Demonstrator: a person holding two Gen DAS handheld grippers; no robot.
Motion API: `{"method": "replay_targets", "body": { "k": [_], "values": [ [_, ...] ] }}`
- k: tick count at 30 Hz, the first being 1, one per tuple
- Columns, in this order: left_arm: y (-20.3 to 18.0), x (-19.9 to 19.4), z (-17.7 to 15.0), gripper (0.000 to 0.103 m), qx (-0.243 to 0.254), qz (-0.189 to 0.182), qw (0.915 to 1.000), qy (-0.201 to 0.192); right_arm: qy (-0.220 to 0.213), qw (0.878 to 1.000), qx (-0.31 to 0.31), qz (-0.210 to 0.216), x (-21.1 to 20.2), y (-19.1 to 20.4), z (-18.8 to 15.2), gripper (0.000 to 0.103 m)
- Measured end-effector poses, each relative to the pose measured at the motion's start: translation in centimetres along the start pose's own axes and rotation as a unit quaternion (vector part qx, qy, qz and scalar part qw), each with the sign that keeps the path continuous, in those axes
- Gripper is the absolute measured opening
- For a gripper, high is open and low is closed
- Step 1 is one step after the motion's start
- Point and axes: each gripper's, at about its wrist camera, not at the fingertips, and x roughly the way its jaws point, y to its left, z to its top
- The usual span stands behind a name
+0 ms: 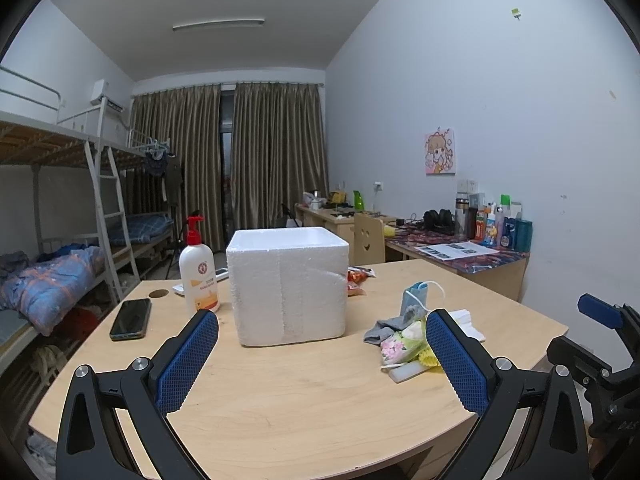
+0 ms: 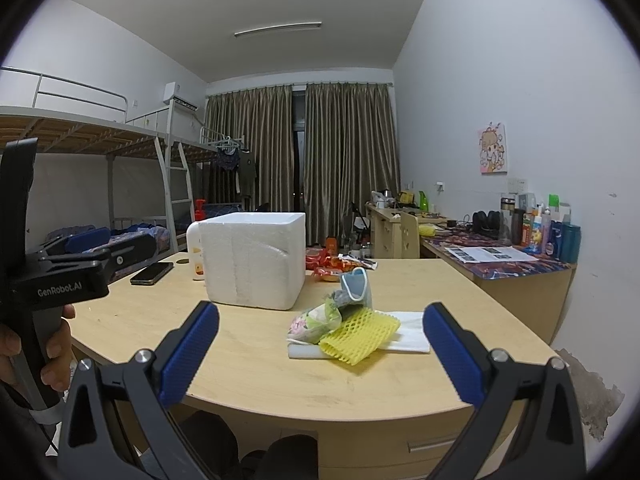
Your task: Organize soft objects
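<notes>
Right wrist view, centre frame: limp yellow foam mesh sleeve (image 2: 362,334) tops a soft pile; light, squashy, likely best pinched mid-body. Right gripper (image 2: 320,336) and left gripper (image 1: 322,338) jaws both gape apart, empty.

Light wooden table (image 1: 280,392): white foam box (image 1: 287,285) mid-surface, lotion bottle (image 1: 199,277) and phone (image 1: 131,319) leftward, soft pile (image 2: 344,326) (sock, mask, yellow mesh) to the right.

Foam box (image 1: 287,286) interior hidden; lotion bottle (image 2: 195,254) half behind box.
</notes>
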Motion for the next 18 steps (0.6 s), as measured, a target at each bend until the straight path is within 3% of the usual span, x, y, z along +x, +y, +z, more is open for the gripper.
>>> {"method": "replay_targets", "body": {
  "k": [12,18],
  "values": [
    [0.7,1.4,-0.1,0.103,-0.001,-0.003,1.0000,0.006,0.012,1.000,-0.002,0.000,1.2,0.0,-0.2,0.103],
    [0.7,4.3,-0.6,0.103,0.002,-0.022,0.9991,0.037,0.032,0.999,0.004,0.006,3.2,-0.5,-0.6,0.103]
  ]
}}
